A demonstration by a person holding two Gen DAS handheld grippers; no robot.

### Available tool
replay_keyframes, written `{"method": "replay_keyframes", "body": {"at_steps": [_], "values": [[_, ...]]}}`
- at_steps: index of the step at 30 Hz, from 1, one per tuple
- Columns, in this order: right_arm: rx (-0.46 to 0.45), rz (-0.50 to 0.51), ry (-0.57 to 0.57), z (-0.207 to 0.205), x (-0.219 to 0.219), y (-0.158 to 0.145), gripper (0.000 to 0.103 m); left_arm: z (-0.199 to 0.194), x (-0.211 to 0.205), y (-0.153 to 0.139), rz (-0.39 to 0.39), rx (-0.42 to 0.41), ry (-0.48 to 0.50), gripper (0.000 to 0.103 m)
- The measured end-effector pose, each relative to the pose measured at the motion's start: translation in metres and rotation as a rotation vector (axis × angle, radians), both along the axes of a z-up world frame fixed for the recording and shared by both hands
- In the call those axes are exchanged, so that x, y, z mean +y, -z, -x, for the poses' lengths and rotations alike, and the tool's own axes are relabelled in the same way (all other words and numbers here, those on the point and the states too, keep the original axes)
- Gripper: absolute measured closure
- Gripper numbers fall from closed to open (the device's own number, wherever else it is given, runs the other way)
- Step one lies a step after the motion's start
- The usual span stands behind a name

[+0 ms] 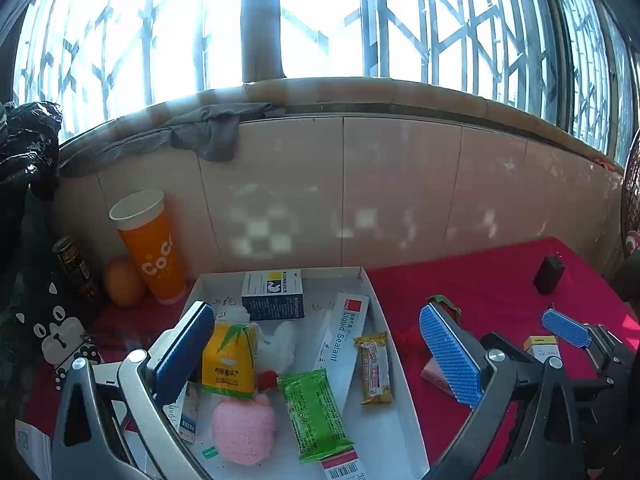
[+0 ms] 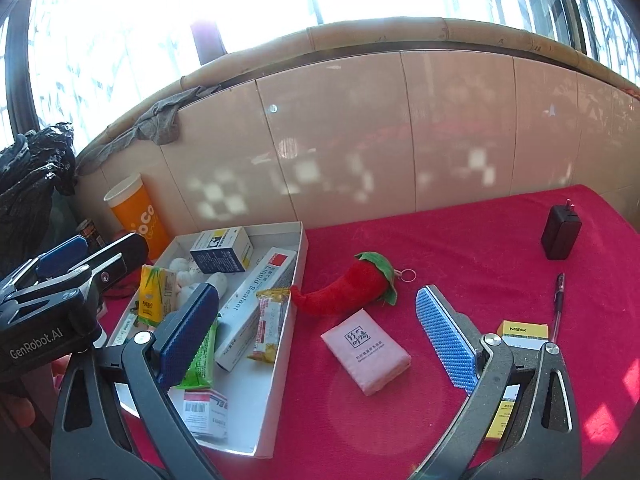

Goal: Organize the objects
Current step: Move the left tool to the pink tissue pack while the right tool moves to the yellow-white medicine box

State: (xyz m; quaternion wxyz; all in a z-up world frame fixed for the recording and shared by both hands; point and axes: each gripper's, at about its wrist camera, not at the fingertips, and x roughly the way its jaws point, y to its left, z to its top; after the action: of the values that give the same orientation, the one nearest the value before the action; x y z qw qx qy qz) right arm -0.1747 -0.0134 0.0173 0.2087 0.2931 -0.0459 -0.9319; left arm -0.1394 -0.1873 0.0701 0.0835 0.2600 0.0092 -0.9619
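Your right gripper stands wide open and empty over the pink tissue pack at centre frame, so it looks lined up for that; your left gripper, also open and empty, hangs above the white tray where the sorted things lie

Red-clothed table with white tray, scattered items.

In the left wrist view, the left gripper's finger covers part of a small box at the tray's left wall. The barcoded box at the tray's near end is cut by the bottom edge. In the right wrist view, the right gripper's finger hides most of the yellow box. The can by the cup is too dark to read.
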Motion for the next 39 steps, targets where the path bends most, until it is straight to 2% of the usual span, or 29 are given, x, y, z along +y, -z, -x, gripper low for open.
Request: {"method": "replay_keyframes", "body": {"at_steps": [5,12,20,25,28,31,35,39], "values": [[0.017,-0.013,0.036,-0.005,0.020,-0.001,0.003,0.002,0.015,0.003,-0.005,-0.007,0.014,0.000],[-0.006,0.029,0.114,-0.006,0.062,0.003,0.003,0.003,0.039,0.013,-0.015,-0.025,0.048,0.000],[0.003,0.094,0.223,-0.015,0.115,0.000,0.003,-0.005,0.055,0.026,-0.082,-0.026,0.042,0.000],[0.030,0.071,0.258,-0.018,0.133,-0.008,0.003,-0.002,0.063,0.033,-0.082,-0.047,0.055,0.000],[0.048,-0.010,0.307,-0.018,0.144,-0.004,0.003,0.000,0.066,0.039,-0.085,-0.070,0.068,0.000],[-0.012,-0.070,0.355,-0.008,0.158,0.014,0.003,0.003,0.068,0.047,-0.090,-0.095,0.069,0.000],[-0.143,-0.067,0.356,0.005,0.170,0.043,0.003,0.006,0.070,0.051,-0.085,-0.111,0.073,0.000],[-0.182,-0.113,0.317,0.006,0.159,0.063,0.003,0.008,0.071,0.055,-0.069,-0.144,0.062,0.000]]}}
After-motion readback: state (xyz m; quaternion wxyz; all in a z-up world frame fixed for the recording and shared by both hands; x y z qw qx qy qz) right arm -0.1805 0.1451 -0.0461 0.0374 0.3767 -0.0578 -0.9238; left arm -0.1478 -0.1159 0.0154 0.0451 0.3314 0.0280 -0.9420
